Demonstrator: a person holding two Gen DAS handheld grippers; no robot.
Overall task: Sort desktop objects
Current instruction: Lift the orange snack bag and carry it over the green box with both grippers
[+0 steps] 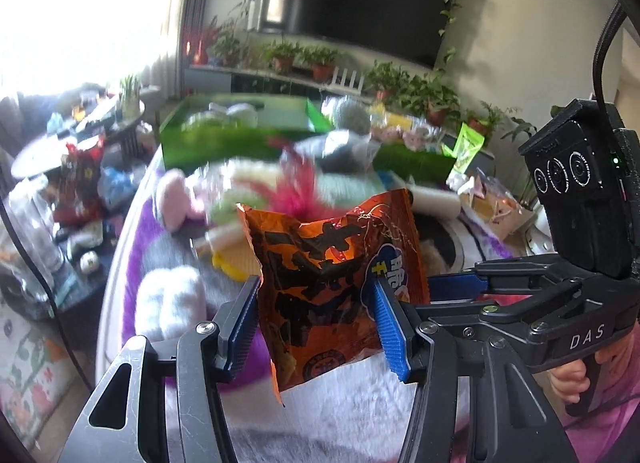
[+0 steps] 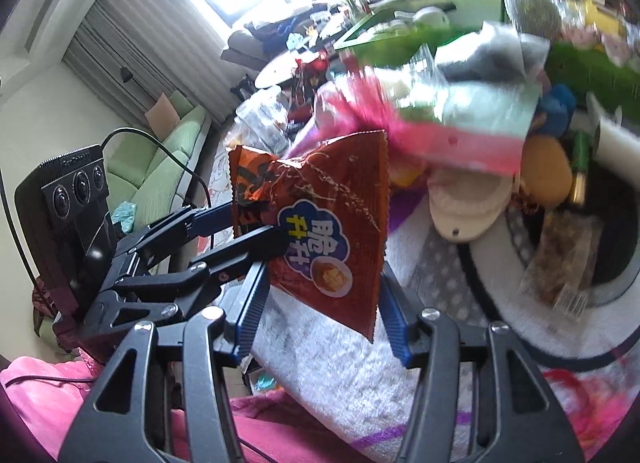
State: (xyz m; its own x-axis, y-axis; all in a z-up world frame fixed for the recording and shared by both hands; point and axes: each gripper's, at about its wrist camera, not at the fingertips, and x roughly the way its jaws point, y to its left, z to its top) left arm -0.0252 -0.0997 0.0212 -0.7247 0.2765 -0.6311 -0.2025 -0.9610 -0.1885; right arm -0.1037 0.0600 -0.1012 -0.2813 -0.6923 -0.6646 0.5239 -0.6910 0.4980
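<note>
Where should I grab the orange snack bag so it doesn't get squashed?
Probably by a flat sealed edge, coming in from the side. The shiny orange foil snack bag hangs upright and looks puffy in the middle, so squeezing there could crush what's inside. The left gripper and right gripper each have their jaws on it, one from each side.
</note>
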